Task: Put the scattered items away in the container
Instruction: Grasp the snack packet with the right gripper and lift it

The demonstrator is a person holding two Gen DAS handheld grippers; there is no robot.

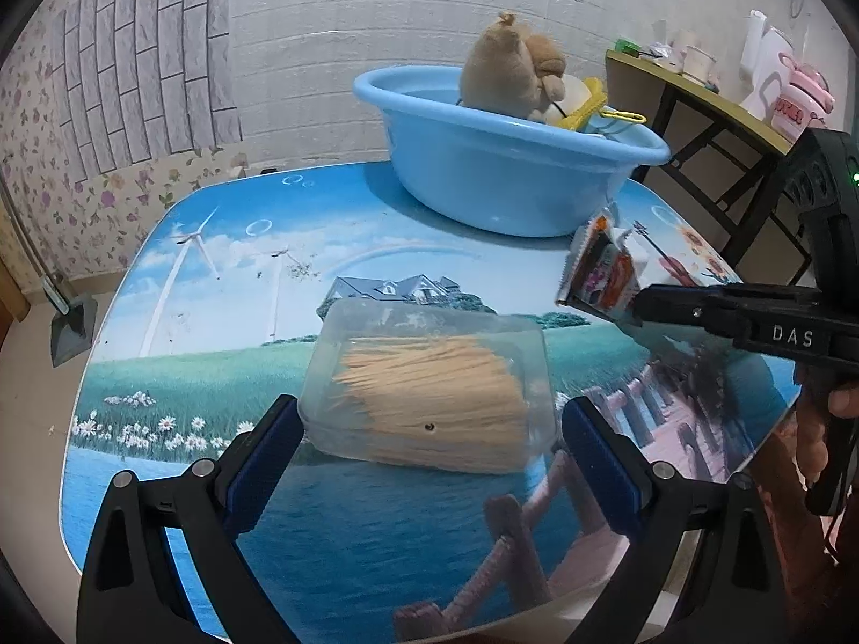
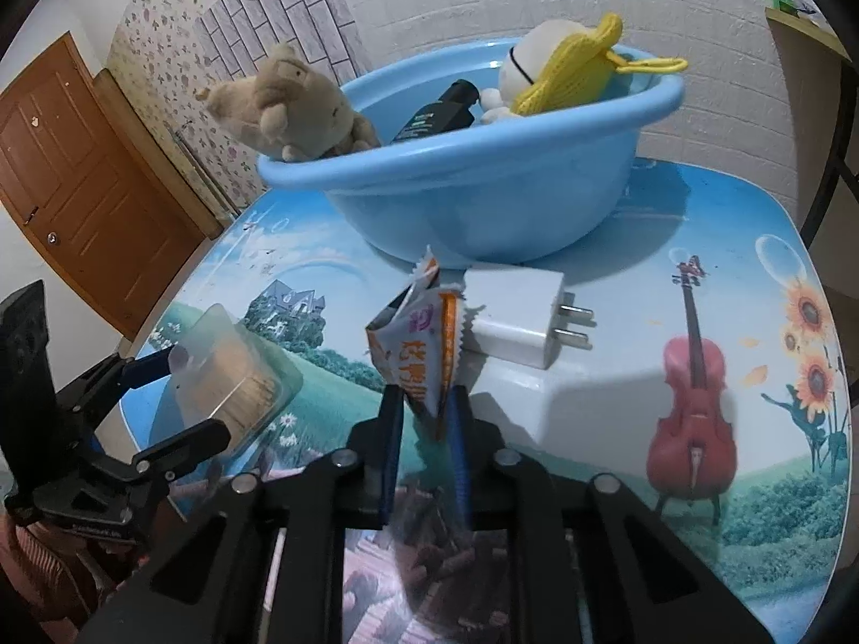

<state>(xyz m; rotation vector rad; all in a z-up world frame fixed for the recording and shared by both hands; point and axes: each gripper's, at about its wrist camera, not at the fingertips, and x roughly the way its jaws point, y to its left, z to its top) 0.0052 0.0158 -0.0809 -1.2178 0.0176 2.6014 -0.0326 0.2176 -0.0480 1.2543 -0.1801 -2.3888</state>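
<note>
A blue basin [image 1: 483, 172] [image 2: 483, 198] stands at the far side of the picture-printed table [image 1: 215, 322] [image 2: 751, 510]. In it lie a brown plush toy [image 2: 290, 112], a yellow-and-white plush [image 2: 547, 75] and a black bottle [image 2: 440, 112]. My right gripper [image 2: 426, 392] [image 1: 639, 306] is shut on an orange-and-white snack packet [image 2: 419, 333] [image 1: 601, 273], which stands up between the pads. A white charger plug [image 2: 515, 316] lies just behind the packet. My left gripper [image 1: 432, 416] is open astride a clear box of toothpicks [image 1: 429, 392] [image 2: 231, 381] resting on the table, pads close to its sides.
A side table [image 1: 698, 86] with cups and a pink object [image 1: 800, 102] stands beyond the table's right edge. A wooden door [image 2: 80, 177] is off to the left. A person's hand [image 1: 821, 429] holds the right gripper near the table's right edge.
</note>
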